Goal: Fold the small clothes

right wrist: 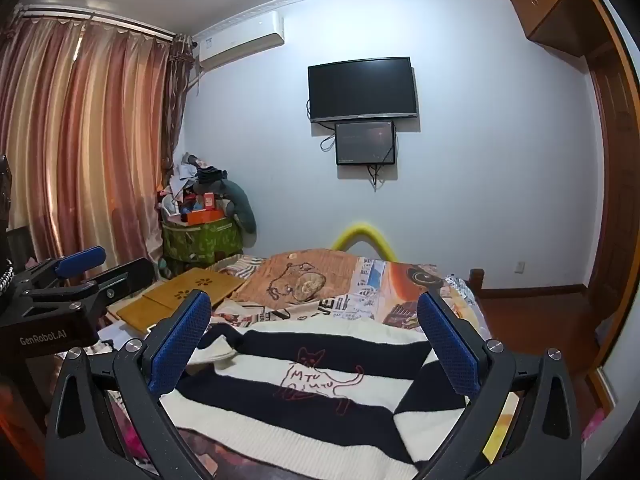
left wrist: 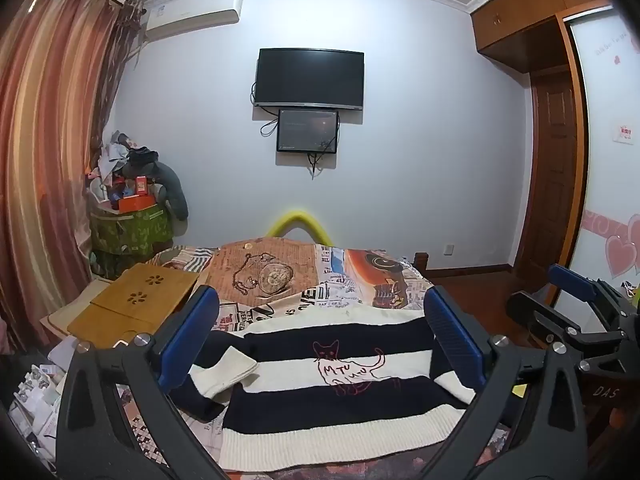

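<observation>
A bed (left wrist: pixel 360 276) with a patchwork print cover carries a knitted sweater (left wrist: pixel 320 396) at its near edge: broad black and cream stripes, spread flat, a red outlined cat (left wrist: pixel 348 364) stitched mid-chest, one cream-cuffed sleeve folded inward. Above it, left gripper (left wrist: pixel 322 340) and right gripper (right wrist: pixel 314 350) both gape wide, holding nothing

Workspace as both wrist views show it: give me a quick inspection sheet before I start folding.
Surface: bed with patchwork print cover.
Job's things: striped sweater lying flat, cat drawing up, both sleeves folded inward.
Clutter: wooden lap tray at the bed's left edge; piled green bin in the corner.
Grippers: left gripper and right gripper open above the sweater, holding nothing.
Cables: dangling under the TV and small screen.
Surroundings: curtains, air conditioner, wardrobe.
</observation>
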`<state>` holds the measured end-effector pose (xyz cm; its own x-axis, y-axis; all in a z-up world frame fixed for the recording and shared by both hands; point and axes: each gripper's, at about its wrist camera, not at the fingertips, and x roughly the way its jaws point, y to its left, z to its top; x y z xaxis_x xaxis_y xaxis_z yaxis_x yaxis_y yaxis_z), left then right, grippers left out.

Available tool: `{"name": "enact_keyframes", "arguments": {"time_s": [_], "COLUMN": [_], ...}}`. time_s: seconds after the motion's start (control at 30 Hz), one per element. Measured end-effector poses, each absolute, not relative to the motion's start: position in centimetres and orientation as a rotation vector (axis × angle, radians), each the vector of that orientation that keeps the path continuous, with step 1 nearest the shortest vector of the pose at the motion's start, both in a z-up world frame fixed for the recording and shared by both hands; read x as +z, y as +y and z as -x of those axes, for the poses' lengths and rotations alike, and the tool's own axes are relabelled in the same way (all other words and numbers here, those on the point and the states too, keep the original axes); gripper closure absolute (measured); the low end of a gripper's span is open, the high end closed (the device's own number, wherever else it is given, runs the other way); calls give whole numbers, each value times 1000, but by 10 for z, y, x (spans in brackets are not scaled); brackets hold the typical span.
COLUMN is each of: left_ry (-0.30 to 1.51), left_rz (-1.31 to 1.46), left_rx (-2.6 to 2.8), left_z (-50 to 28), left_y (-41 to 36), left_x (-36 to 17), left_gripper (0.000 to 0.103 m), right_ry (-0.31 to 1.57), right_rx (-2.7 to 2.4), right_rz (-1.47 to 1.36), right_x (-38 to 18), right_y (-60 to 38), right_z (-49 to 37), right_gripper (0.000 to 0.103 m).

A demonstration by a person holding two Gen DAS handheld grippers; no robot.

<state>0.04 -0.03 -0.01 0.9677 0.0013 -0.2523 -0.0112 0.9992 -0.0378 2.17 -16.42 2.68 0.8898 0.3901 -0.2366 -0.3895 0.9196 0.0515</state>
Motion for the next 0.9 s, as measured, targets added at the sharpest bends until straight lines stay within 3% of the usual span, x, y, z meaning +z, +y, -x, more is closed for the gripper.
{"name": "enact_keyframes", "arguments": {"time_s": [0.9], "left_ry": [245], "left_rz": [41], "left_rx": [11], "left_z": [5], "left_y": [0], "left_x": [10], "left_gripper": [0], "right_ry": [268], "right_rx": [395], "right_rz": [-20], "right_x": [23], "right_y": [-168], "right_z": [-25], "right_gripper": [1]}}
